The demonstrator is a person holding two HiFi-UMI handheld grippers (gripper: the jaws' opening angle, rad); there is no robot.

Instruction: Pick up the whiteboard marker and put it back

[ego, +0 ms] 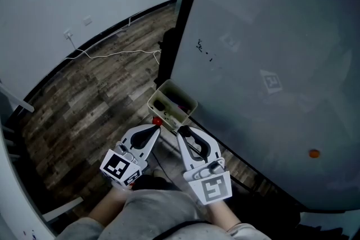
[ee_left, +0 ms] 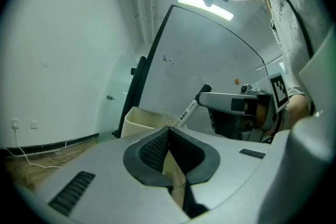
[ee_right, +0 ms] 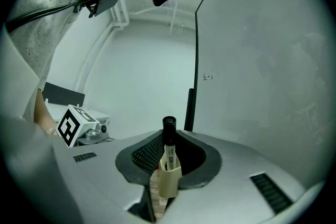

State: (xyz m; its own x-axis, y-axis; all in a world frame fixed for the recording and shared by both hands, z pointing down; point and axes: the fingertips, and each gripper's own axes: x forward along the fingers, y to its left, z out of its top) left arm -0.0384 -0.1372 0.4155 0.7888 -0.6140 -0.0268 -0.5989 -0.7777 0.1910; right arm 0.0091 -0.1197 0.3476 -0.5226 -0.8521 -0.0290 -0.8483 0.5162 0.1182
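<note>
Both grippers are held low in front of the whiteboard [ego: 270, 36], close to the beige tray [ee_left: 137, 122] that hangs at the lower left edge of the board. The right gripper [ego: 184, 132] has its jaws pressed on the whiteboard marker [ee_right: 168, 153], just under its black end. That end stands up above the jaws, and the white body points down toward the tray. I cannot tell whether the lower end is inside the tray. The left gripper [ego: 154, 128] has its jaws together with nothing between them, and it is just beside the right one, its tips also toward the tray. I think the marker is light and stiff, with a smooth round barrel that may slip or turn. A hold on the middle of the barrel seems safer than one near the end.
</note>
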